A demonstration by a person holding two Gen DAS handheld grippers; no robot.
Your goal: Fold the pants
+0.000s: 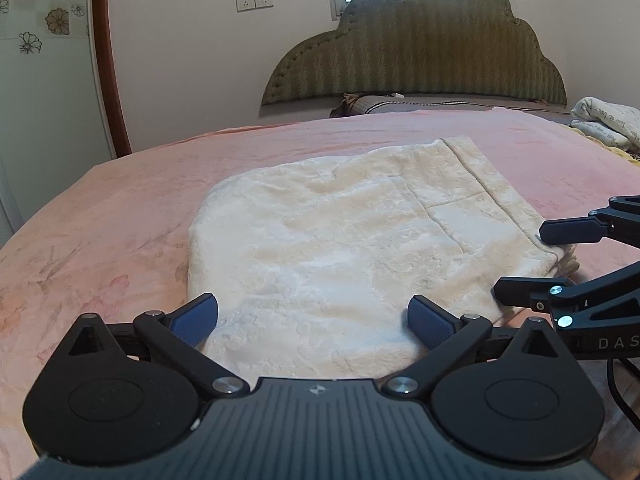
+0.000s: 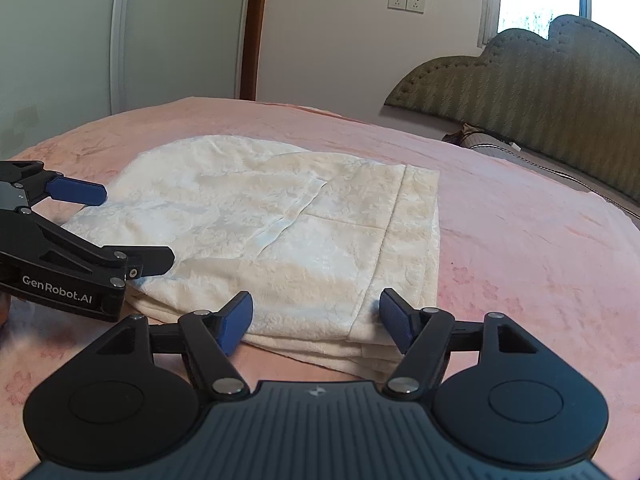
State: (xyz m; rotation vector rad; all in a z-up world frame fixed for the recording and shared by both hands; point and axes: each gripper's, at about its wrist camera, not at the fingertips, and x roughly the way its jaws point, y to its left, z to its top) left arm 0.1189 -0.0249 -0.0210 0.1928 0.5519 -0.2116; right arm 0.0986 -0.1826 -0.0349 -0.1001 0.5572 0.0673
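Left gripper (image 1: 313, 322), right gripper (image 2: 316, 320) — jaws spread; cream pants (image 1: 340, 248) folded flat, layered — pink bedspread (image 1: 120, 208).

The pants (image 1: 340, 248) are cream white with a faint embossed floral texture. The bedspread (image 1: 120, 208) is salmon pink with pale flower prints. Both claws, left claw (image 1: 314, 320) and right claw (image 2: 316, 320), are black with blue pads (image 1: 196, 318). The headboard (image 1: 420, 60) is olive green with wavy stripes.
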